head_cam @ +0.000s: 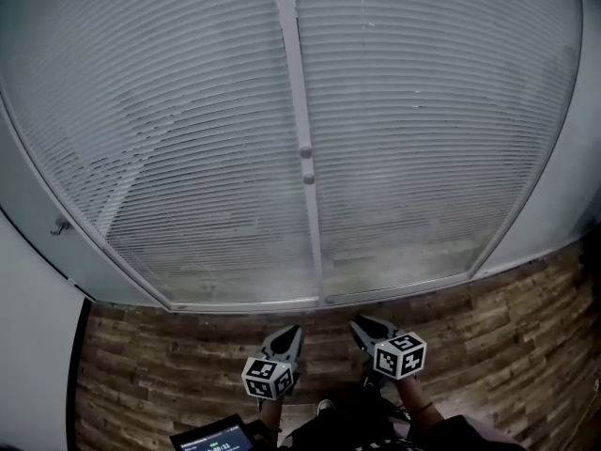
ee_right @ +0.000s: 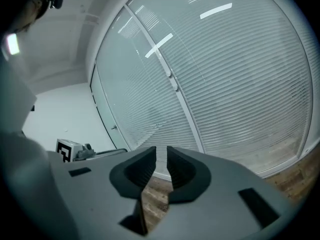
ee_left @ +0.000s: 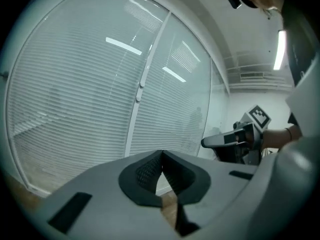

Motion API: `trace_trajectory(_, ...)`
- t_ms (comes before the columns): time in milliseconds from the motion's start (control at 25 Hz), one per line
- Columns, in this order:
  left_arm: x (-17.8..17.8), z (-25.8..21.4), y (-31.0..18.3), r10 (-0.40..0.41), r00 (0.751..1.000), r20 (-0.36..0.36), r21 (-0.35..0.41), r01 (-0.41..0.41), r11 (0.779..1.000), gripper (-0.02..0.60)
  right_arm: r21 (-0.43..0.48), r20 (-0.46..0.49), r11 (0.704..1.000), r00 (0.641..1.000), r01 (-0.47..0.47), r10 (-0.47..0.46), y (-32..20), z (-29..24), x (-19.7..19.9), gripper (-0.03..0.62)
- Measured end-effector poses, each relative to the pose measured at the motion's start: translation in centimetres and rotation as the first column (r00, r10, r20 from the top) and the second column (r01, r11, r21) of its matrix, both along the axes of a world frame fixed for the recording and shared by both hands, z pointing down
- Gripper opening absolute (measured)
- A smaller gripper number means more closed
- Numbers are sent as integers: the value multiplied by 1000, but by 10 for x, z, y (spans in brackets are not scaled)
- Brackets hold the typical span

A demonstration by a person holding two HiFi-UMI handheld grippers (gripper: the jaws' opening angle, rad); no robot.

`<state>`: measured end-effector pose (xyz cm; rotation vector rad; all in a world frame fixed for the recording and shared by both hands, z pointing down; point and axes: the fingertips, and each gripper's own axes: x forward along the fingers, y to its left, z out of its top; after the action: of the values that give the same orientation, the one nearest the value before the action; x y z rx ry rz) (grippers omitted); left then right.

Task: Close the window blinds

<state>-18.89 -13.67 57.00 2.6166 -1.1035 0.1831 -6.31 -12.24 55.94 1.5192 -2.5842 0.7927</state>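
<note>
Far left we've got a plain white wall [head_cam: 28,346] and a small latch [head_cam: 61,225] on the window frame. Bottom left there's a little screen [head_cam: 211,435] w/ lit digits, too small to read.

The blinds [head_cam: 188,139] are straight ahead of us, slats hanging over both panes down to the bottom rail. We can't tell how far they're tilted. Only wood-look floor [head_cam: 141,365] lies btw us and them.

Left tool [head_cam: 289,333] is held low in front of the body. It's aimed at the base of the window, a bit below level, well short of the glass. Its own view shows the jaws pressed together, empty. Its marker cube [head_cam: 268,379] shows b/w squares only.

Center: a white mullion [head_cam: 299,111] splits the two panes, w/ two small knobs [head_cam: 306,151] one above the other.

Right tool [head_cam: 362,327] sits just beside the left one w/o touching it, similar low pose. Its jaws stand a narrow slit apart, empty, only floor showing thru the gap. Its marker cube [head_cam: 399,355] is b/w squares too.
</note>
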Motion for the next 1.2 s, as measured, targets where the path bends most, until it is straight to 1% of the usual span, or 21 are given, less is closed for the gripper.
trace_trajectory(120, -1, 5, 31, 10, 999, -36, -23, -11, 1000, 6, 20, 1, 1000, 1000, 3, -3, 28, -13, -7, 78)
trace_trajectory(280, 9, 1, 66, 27, 999, -35, -19, -28, 999, 6, 35, -3, 999, 1000, 9, -9, 60, -23, -5, 78)
trace_trajectory(400, 30, -11, 98, 37, 998, -51, 12, -36, 999, 6, 37, 14, 999, 1000, 3, -3, 98, -24, 7, 78)
trace_trajectory(520, 59, -26, 133, 59, 997, -49, 53, -56, 997, 6, 26, 19, 1000, 1000, -12, 12, 141, -16, 28, 78)
trace_trajectory(600, 80, -32, 162, 67, 996, -63, 58, -63, 996, 6, 9, 23, 1000, 1000, -20, 20, 177, -9, 46, 78)
trace_trajectory(720, 109, -23, 215, 51, 995, -82, 20, -50, 999, 6, -25, 10, 1000, 1000, -18, 18, 233, 3, 75, 78)
trace_trajectory(840, 125, -8, 271, 30, 997, -69, -33, -32, 999, 6, -61, -24, 998, 1000, -12, 10, 280, 19, 96, 78)
trace_trajectory(920, 129, 0, 303, 16, 998, -59, -63, -19, 998, 6, -78, -19, 997, 1000, 0, -2, 305, 28, 102, 78)
trace_trajectory(1000, 125, 2, 323, -7, 998, -59, -75, 2, 997, 6, -81, -11, 997, 1000, 18, -19, 323, 30, 101, 78)
trace_trajectory(1080, 116, -6, 332, -28, 997, -67, -66, 23, 998, 6, -69, -8, 997, 999, 39, -39, 336, 26, 93, 78)
trace_trajectory(1200, 103, -26, 341, -53, 995, -80, -26, 52, 998, 6, -50, -9, 997, 998, 60, -61, 353, 18, 83, 78)
